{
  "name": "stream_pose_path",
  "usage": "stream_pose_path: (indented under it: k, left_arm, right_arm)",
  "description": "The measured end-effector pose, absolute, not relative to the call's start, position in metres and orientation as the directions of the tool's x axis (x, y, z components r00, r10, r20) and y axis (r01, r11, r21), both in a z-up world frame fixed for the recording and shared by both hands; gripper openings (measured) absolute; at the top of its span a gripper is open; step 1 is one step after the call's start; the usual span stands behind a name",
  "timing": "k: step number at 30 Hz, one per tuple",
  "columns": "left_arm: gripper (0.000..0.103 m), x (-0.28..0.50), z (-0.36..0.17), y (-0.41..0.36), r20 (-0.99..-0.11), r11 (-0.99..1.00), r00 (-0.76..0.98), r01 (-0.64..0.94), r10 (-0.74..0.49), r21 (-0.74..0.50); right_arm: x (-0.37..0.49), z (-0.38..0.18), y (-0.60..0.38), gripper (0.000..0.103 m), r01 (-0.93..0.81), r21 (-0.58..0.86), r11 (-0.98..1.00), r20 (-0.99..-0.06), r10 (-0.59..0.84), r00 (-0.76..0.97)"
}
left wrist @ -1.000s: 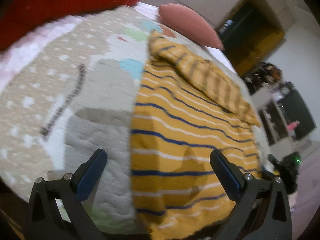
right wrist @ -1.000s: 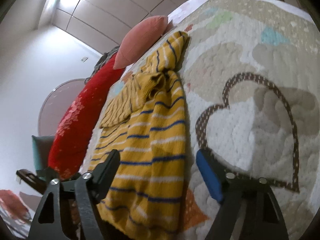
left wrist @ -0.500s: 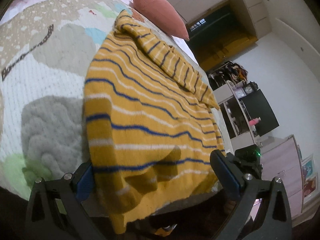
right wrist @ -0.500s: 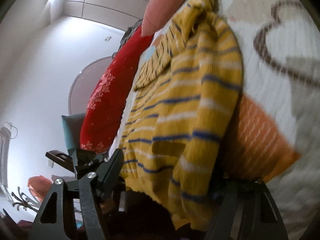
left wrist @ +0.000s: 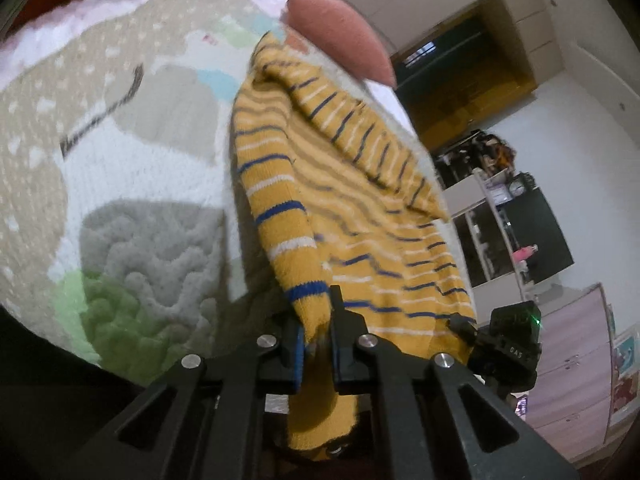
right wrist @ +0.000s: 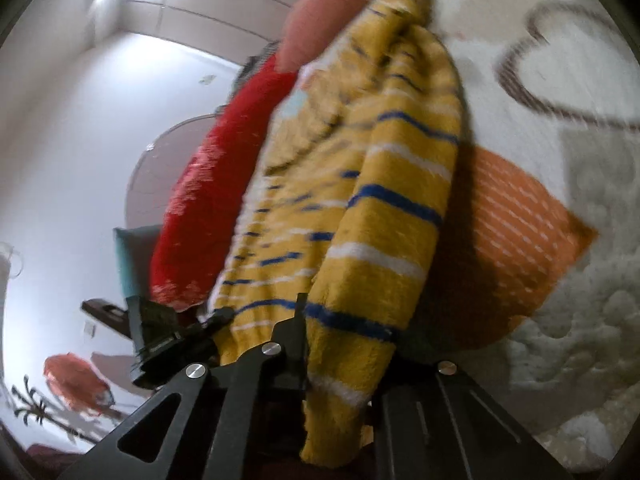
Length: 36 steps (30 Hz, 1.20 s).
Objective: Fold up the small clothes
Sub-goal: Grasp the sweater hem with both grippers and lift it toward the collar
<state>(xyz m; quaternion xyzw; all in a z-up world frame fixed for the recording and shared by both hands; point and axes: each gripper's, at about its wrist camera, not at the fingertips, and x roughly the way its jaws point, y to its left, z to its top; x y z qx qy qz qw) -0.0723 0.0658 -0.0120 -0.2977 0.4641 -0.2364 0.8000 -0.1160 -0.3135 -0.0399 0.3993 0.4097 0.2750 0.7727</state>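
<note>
The left hand-held gripper (left wrist: 316, 344) has its jaws pressed together on the near hem of the yellow striped sweater (left wrist: 352, 208), pinching a bunched fold of knit that hangs down between the fingers. The right hand-held gripper (right wrist: 344, 344) likewise clamps the sweater (right wrist: 384, 208) at its near edge, the cloth draped thickly over the jaws and trailing below them. The sweater stretches away from both grippers across the bed, lying on the patterned quilt (left wrist: 132, 184), with its far end bunched near a pink pillow (left wrist: 340, 36). In the right wrist view a red cushion (right wrist: 208, 200) lies to the left of the sweater, and an orange patch of the quilt (right wrist: 520, 232) shows just to its right. Both views are slightly blurred.
</note>
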Motion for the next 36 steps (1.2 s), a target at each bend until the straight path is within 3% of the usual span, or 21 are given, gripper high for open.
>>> stream_pose_path:
  k: [5,11,15,19,20,22,23,24,26,30,36]
  left_arm:
    - [0.009,-0.049,0.01,0.074,-0.541,0.651,0.482,0.083,-0.689,-0.755]
    - [0.009,0.038,0.037,0.066,-0.511,0.625,0.51,0.067,-0.691,-0.778]
    - [0.009,0.132,0.045,0.049,-0.542,0.66,0.534,0.041,-0.649,-0.75]
    - [0.009,0.22,0.021,0.04,-0.611,0.673,0.518,-0.088,-0.598,-0.734]
    - [0.009,0.236,0.012,0.039,-0.629,0.676,0.507,-0.117,-0.589,-0.728]
    - [0.014,0.268,-0.01,0.042,-0.636,0.64,0.476,-0.182,-0.607,-0.747]
    - [0.015,0.275,-0.016,0.044,-0.632,0.625,0.474,-0.198,-0.613,-0.755]
    - [0.017,0.283,-0.021,0.048,-0.624,0.611,0.484,-0.211,-0.613,-0.763]
    - [0.022,0.291,-0.023,0.052,-0.617,0.607,0.494,-0.207,-0.612,-0.767]
    - [0.048,0.298,-0.017,0.069,-0.598,0.601,0.562,-0.209,-0.572,-0.771]
    - [0.064,0.283,0.001,0.074,-0.661,0.732,0.558,-0.134,-0.501,-0.668]
  right_arm:
    - [-0.098,-0.005,-0.315,0.01,-0.161,0.85,0.502,-0.36,0.775,0.52]
    - [-0.041,0.036,-0.325,0.01,-0.223,0.845,0.487,-0.307,0.782,0.543]
    - [0.035,0.057,-0.333,0.01,-0.22,0.82,0.528,-0.327,0.748,0.577]
    - [0.13,0.037,-0.346,0.013,-0.081,0.811,0.58,-0.426,0.68,0.596]
    - [0.152,0.027,-0.35,0.016,-0.034,0.801,0.598,-0.464,0.655,0.597]
    - [0.186,0.007,-0.365,0.032,0.053,0.788,0.613,-0.517,0.613,0.598]
    - [0.2,-0.001,-0.371,0.049,0.085,0.792,0.604,-0.525,0.605,0.599]
    - [0.211,-0.01,-0.379,0.055,0.123,0.802,0.585,-0.527,0.594,0.609]
    - [0.224,-0.021,-0.394,0.058,0.179,0.816,0.55,-0.522,0.568,0.636]
    - [0.243,-0.03,-0.417,0.068,0.227,0.852,0.471,-0.487,0.555,0.675]
    - [0.241,-0.007,-0.436,0.076,0.208,0.807,0.552,-0.52,0.5,0.692]
